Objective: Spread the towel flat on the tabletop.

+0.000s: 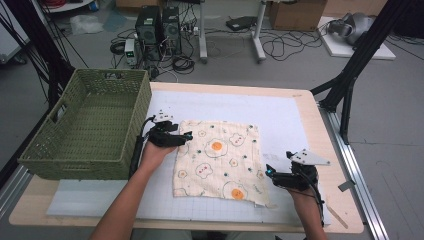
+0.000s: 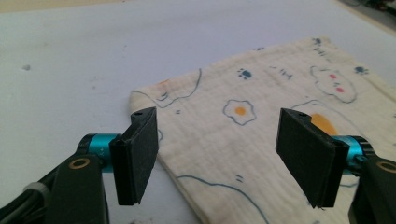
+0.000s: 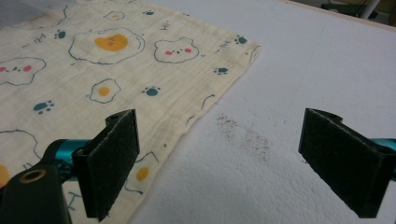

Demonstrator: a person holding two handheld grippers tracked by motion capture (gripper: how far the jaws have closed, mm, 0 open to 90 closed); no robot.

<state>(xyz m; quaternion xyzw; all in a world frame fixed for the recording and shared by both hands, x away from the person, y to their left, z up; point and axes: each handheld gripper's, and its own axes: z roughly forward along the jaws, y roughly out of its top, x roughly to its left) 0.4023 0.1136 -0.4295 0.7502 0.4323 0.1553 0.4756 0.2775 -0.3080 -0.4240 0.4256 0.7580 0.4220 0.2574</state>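
Observation:
A cream cloth point(image 1: 220, 155) printed with fried eggs, bears and paw prints lies flat on the white mat point(image 1: 280, 107). My left gripper point(image 1: 188, 136) is at the cloth's far left corner. In the left gripper view the gripper point(image 2: 219, 158) stands open over the cloth point(image 2: 261, 107), with that corner between the pads and nothing pressed. My right gripper point(image 1: 270, 173) is by the cloth's near right edge. Seen from its own camera, the right gripper point(image 3: 224, 163) is open, its left jaw above the cloth point(image 3: 116, 70) and its right jaw above bare mat.
A green woven basket point(image 1: 75, 160), with nothing visible inside, stands on the table's left side, close beside my left hand. A dusty smudge point(image 3: 247, 137) marks the mat near the cloth's edge. The wooden table edge point(image 1: 320, 130) runs along the right; cables and computer boxes sit on the floor beyond.

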